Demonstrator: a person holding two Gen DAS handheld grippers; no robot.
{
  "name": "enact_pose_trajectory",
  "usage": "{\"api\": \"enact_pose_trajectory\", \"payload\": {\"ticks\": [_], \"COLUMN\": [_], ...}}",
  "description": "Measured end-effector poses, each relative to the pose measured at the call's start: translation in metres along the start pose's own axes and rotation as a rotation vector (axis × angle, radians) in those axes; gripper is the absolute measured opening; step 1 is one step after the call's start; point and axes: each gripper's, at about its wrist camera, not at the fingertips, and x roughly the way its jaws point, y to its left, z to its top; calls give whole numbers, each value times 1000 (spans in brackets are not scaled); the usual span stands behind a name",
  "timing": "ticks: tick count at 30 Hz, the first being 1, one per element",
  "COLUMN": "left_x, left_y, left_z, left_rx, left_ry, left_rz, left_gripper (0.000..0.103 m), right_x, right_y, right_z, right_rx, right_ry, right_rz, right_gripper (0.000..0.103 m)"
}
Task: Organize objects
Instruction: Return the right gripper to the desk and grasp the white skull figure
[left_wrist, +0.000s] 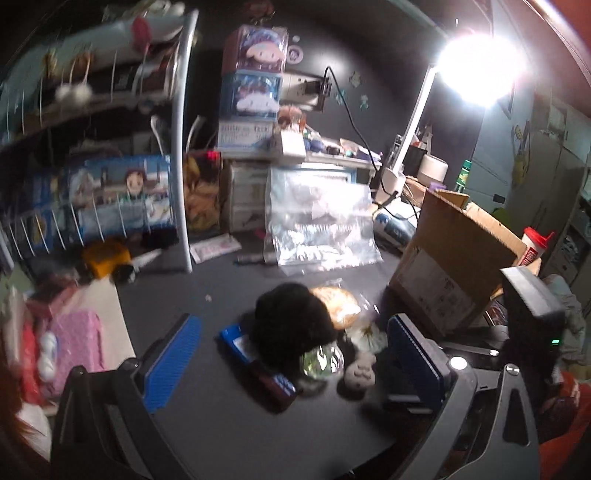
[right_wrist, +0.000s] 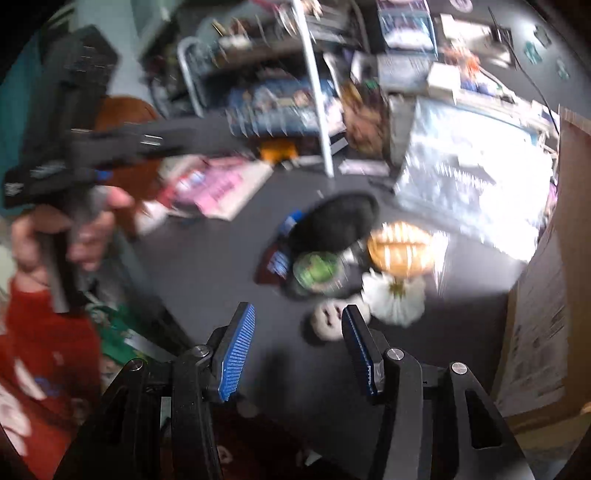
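A small pile lies on the dark desk: a black fuzzy item, a blue and dark red pack, a green round item in clear wrap, an orange bun-like item in plastic, a white flower and a small beige face piece. My left gripper is open around the pile, just above it. My right gripper is open and empty, with its right finger next to the beige piece.
A cardboard box stands right of the pile. A clear plastic bag lies behind it. A wire rack with boxes stands at the back left. Pink packs lie left. A bright lamp shines at the upper right.
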Motion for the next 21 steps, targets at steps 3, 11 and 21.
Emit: {"api": "enact_pose_trajectory", "payload": {"ticks": [3, 11, 21], "left_x": [3, 5, 7], "left_y": [8, 21, 19], "left_z": [-14, -23, -25], "left_rx": [-22, -56, -49], "left_ry": [19, 19, 40], "left_rz": [-8, -15, -23], "left_gripper": [100, 100, 100], "right_x": [16, 39, 40], "right_y": [-6, -8, -7], "right_z": [-5, 0, -4], "right_rx": [-9, -77, -101], "right_ry": [14, 42, 46], "right_rz": [-72, -141, -147], "right_gripper": [45, 45, 32]}}
